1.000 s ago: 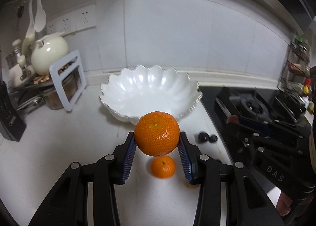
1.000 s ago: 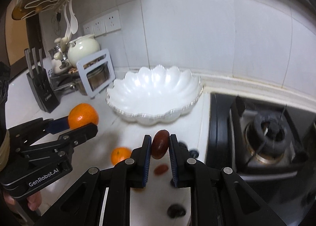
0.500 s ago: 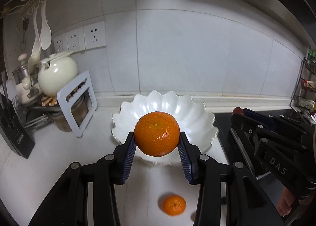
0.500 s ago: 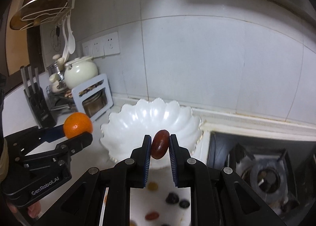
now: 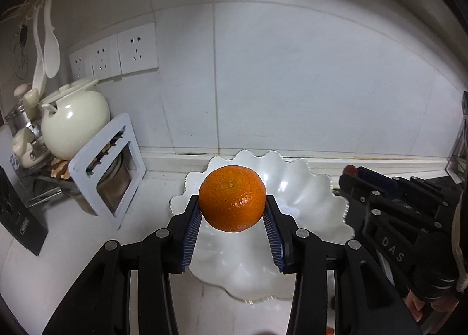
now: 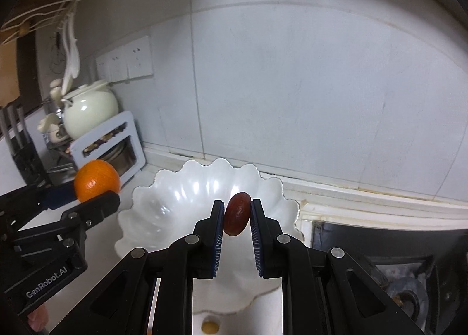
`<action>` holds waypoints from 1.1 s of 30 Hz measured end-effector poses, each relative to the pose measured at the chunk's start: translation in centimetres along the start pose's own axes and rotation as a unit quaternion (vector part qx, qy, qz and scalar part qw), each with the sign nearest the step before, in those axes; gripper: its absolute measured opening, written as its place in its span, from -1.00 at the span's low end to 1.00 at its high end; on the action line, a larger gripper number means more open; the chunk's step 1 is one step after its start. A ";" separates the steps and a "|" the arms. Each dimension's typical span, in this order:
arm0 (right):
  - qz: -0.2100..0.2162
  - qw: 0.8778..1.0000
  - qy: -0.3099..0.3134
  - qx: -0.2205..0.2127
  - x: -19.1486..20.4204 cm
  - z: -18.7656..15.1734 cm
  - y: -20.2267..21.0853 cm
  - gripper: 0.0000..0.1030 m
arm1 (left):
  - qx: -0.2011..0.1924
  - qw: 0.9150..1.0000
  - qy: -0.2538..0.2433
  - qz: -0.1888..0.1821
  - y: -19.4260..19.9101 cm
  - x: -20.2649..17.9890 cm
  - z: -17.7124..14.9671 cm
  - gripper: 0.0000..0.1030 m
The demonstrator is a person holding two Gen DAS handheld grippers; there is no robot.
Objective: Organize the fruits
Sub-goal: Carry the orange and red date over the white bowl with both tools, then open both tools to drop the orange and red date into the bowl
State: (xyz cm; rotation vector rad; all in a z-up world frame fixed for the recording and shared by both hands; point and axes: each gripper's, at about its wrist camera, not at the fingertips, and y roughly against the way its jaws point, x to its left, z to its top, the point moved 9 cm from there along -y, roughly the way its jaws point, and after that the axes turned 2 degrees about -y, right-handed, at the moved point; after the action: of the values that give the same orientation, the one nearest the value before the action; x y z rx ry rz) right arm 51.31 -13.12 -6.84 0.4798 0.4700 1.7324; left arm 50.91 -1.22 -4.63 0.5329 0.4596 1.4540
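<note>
Since a second ago both grippers have carried their fruit forward; the bowl, then ahead of the jaws, now sits directly beneath them, and the loose small orange on the counter has dropped out of view.

Left wrist view: left gripper (image 5: 232,215) clamps an orange (image 5: 232,198) between its blue pads, held above the white scalloped bowl (image 5: 316,188). Bowl looks empty. Right gripper comes in from the right, level with these jaws.

Right wrist view: right gripper (image 6: 237,216) pinches a small reddish-brown fruit (image 6: 237,213), likely a date, on its narrow sides, over the bowl's right half. The orange shows left of the jaws, near the bowl's left rim. A small yellowish fruit (image 6: 210,327) lies on the counter below the jaws.

Risks: released from this height, the orange could roll on the slick curved inside, or knock the rim. The date's thin pinch could let it slip early. The two grippers, close together, could collide.
</note>
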 end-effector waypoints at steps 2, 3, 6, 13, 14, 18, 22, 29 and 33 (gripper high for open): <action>0.001 1.000 -0.002 0.011 -0.1 0.2 -1.1 -0.62 | 0.013 1.000 0.006 0.000 -1.4 0.3 0.2 -0.18; 0.001 1.000 -0.003 0.019 -0.1 0.2 -1.8 -0.62 | 0.020 1.000 0.008 -0.001 -2.1 0.4 0.3 -0.18; 0.005 0.999 -0.009 0.041 -0.4 0.3 -3.6 -0.62 | 0.042 0.999 0.008 -0.003 -4.0 0.5 0.3 -0.18; 0.005 0.995 -0.012 0.094 -1.2 -0.4 -7.7 -0.62 | 0.092 0.996 0.009 -0.006 -8.3 0.6 -0.3 -0.18; 0.007 0.995 -0.014 0.101 -1.3 -0.6 -8.0 -0.62 | 0.099 0.995 0.009 -0.006 -8.9 0.5 -0.4 -0.18; 0.014 0.991 -0.021 0.130 -1.5 -1.1 -9.8 -0.62 | 0.124 0.992 0.010 -0.010 -10.6 0.4 -0.9 -0.18; 0.012 0.989 -0.017 0.149 -1.5 -1.6 -10.9 -0.61 | 0.146 0.989 0.010 -0.010 -12.0 0.2 -1.4 -0.17; 0.010 0.985 -0.019 0.169 -1.6 -2.1 -11.8 -0.57 | 0.162 0.987 0.001 -0.007 -13.1 0.1 -2.0 -0.13; 0.005 0.985 -0.019 0.169 -1.8 -2.2 -11.8 -0.28 | 0.145 0.989 -0.001 0.001 -12.3 0.4 -1.5 0.14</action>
State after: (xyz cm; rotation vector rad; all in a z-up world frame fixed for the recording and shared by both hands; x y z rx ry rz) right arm 60.04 -12.61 -15.28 0.7564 0.7397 1.6548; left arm 59.90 -1.21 -13.19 0.7655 0.6742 1.3952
